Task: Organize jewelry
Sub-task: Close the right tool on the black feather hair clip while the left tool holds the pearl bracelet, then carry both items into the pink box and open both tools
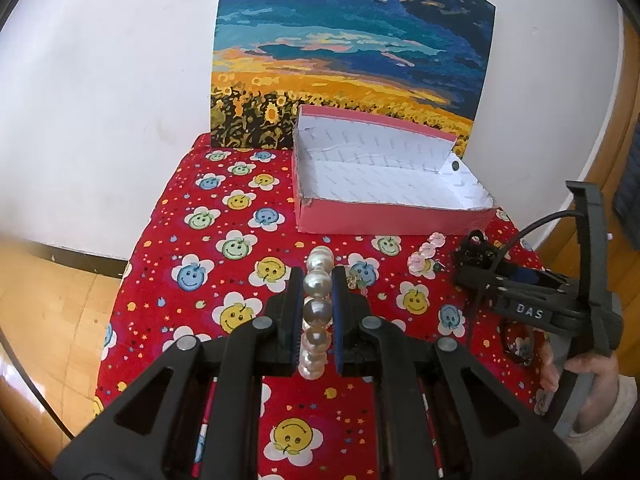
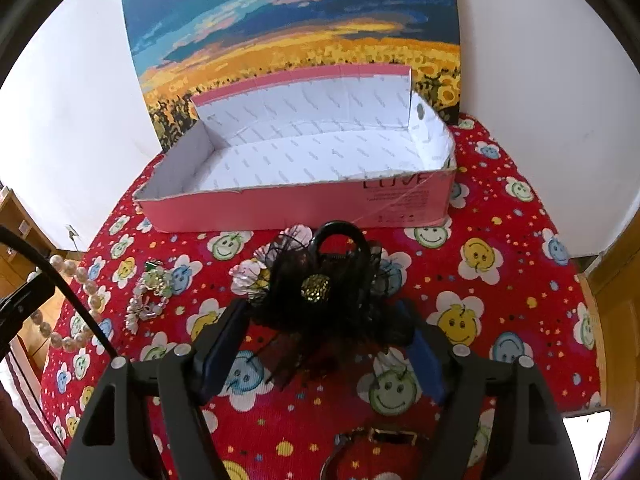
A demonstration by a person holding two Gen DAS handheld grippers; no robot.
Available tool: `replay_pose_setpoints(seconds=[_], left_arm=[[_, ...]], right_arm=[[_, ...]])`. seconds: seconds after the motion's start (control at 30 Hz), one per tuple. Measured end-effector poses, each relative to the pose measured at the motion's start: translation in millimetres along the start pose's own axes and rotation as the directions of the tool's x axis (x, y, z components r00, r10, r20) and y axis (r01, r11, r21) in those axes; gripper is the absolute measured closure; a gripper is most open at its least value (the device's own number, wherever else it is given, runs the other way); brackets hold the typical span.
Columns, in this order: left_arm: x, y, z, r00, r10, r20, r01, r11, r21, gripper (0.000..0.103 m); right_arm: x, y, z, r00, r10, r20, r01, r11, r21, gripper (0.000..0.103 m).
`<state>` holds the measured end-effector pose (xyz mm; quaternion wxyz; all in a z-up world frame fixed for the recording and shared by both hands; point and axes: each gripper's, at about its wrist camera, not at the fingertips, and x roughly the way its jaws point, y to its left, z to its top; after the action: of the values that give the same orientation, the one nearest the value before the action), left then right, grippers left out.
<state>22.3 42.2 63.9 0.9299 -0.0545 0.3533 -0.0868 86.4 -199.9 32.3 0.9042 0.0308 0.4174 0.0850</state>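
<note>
My left gripper point(image 1: 317, 276) is shut on a pearl bracelet point(image 1: 317, 312), held above the red smiley tablecloth; the bracelet also shows in the right wrist view point(image 2: 76, 304). My right gripper point(image 2: 324, 312) is shut on a black lace hair clip point(image 2: 320, 288) with a gold centre, held above the cloth; it also shows in the left wrist view point(image 1: 478, 254). A pink open box point(image 1: 384, 184) with white lining stands at the back of the table, also in the right wrist view point(image 2: 304, 204); nothing shows inside it.
A shell-flower ornament point(image 1: 426, 254) and a small beaded piece point(image 2: 150, 292) lie on the cloth in front of the box. A dark strap with a gold buckle point(image 2: 384, 436) lies near the front edge. A sunflower painting point(image 1: 348, 60) leans on the white wall behind.
</note>
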Motion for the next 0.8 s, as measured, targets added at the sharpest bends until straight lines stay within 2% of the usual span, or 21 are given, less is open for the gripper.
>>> replay_pose_setpoints(seconds=[0.03,0.1,0.27,0.3,0.33,0.4,0.43,0.53,0.8], left_arm=[[0,-1,1,1.0,-0.001,0.001,0.001,1.0,0.002,0.098],[-1,-3,4,1.0,-0.005,0.002,0.005,1.0,0.009,0.098],[-3,-7,10,1.0,-0.008,0.012,0.007,1.0,0.018,0.098],[-4,-8,11,1.0,-0.008,0.014,0.008,1.0,0.018,0.098],[-4,-8,12,1.0,-0.009,0.015,0.009,1.0,0.018,0.098],[-3,-8,12,1.0,-0.009,0.015,0.009,1.0,0.016,0.098],[-3,-8,12,1.0,-0.009,0.014,0.009,1.0,0.015,0.098],[-1,-8,11,1.0,-0.01,0.006,0.01,1.0,0.008,0.098],[0,-8,9,1.0,-0.013,0.0,0.013,1.0,0.009,0.098]], right_arm=[[-3,0,0,1.0,0.002,0.006,-0.002,1.0,-0.002,0.036],[-11,1,2,1.0,0.004,0.015,-0.004,1.0,-0.015,0.068],[-20,1,7,0.999,-0.007,0.032,0.009,0.999,-0.038,0.067],[-20,0,7,1.0,-0.007,0.025,0.008,0.999,-0.037,0.06],[-20,-2,8,1.0,-0.003,0.017,0.004,1.0,-0.028,0.044],[-20,-5,7,0.999,0.028,0.018,-0.028,1.0,-0.01,0.025],[-20,-6,7,0.999,0.038,0.018,-0.038,0.999,-0.005,0.02],[-16,-3,7,1.0,0.024,0.01,-0.024,1.0,-0.007,0.013],[21,13,6,0.998,0.004,-0.061,-0.005,1.0,-0.028,0.013]])
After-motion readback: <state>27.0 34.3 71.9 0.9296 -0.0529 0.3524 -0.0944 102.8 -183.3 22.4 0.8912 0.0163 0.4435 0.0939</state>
